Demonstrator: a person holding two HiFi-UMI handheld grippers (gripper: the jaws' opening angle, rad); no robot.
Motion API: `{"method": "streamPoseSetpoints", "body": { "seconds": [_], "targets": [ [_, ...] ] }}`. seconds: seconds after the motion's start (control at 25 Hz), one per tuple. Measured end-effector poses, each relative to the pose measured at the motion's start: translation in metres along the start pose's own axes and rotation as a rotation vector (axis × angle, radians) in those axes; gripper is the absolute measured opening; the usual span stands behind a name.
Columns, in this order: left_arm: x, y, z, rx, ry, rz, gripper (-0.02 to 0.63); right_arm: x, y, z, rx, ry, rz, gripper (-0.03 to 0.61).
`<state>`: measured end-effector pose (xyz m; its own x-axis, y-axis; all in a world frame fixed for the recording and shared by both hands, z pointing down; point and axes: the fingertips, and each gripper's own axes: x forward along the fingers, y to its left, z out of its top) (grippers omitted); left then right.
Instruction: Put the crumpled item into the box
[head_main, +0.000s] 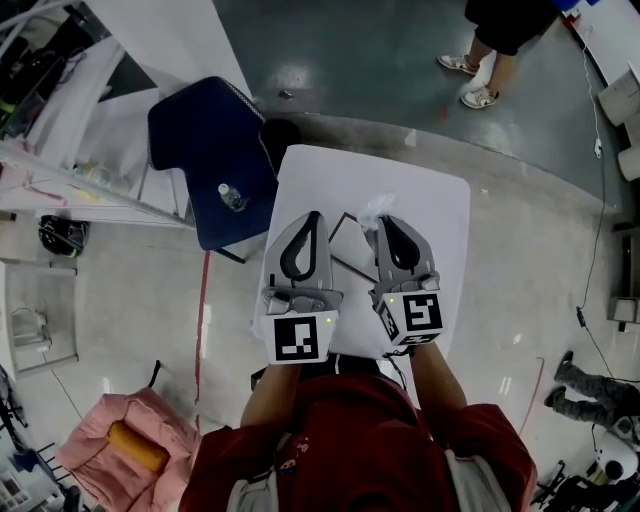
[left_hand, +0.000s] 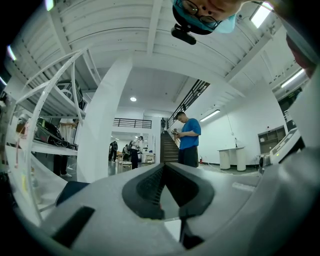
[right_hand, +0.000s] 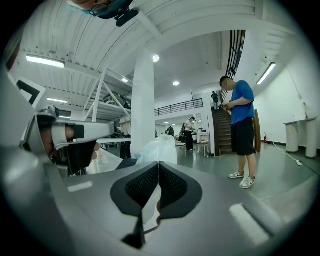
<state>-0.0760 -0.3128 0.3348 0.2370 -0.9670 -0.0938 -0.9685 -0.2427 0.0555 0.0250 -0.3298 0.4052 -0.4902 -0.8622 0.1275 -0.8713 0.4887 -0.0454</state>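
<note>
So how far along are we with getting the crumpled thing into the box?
Nothing looks done: the crumpled plastic lies on the white table, just past the right tool. Nothing is in hand: that tool and the left tool are both shut, empty. Left to do: grasp it and put it in the box, which I can't clearly make out.

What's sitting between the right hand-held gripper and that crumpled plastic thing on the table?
Nothing. The right gripper view shows the crumpled plastic just beyond the right hand-held gripper and its closed tips, with no object between.
</note>
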Motion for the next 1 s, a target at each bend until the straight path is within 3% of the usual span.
{"method": "streamPoseSetpoints", "body": {
  "seconds": [0.52,1.0],
  "targets": [
    [-0.005,0.017,-0.027,-0.022,0.002,-0.010,0.003,0.027,0.014,-0.087,-0.022,0.226,0.027,0.005],
    [-0.012,0.029,-0.040,0.025,-0.009,-0.019,0.003,0.040,0.011,-0.179,-0.062,0.472,0.040,0.005]
  ]
}}
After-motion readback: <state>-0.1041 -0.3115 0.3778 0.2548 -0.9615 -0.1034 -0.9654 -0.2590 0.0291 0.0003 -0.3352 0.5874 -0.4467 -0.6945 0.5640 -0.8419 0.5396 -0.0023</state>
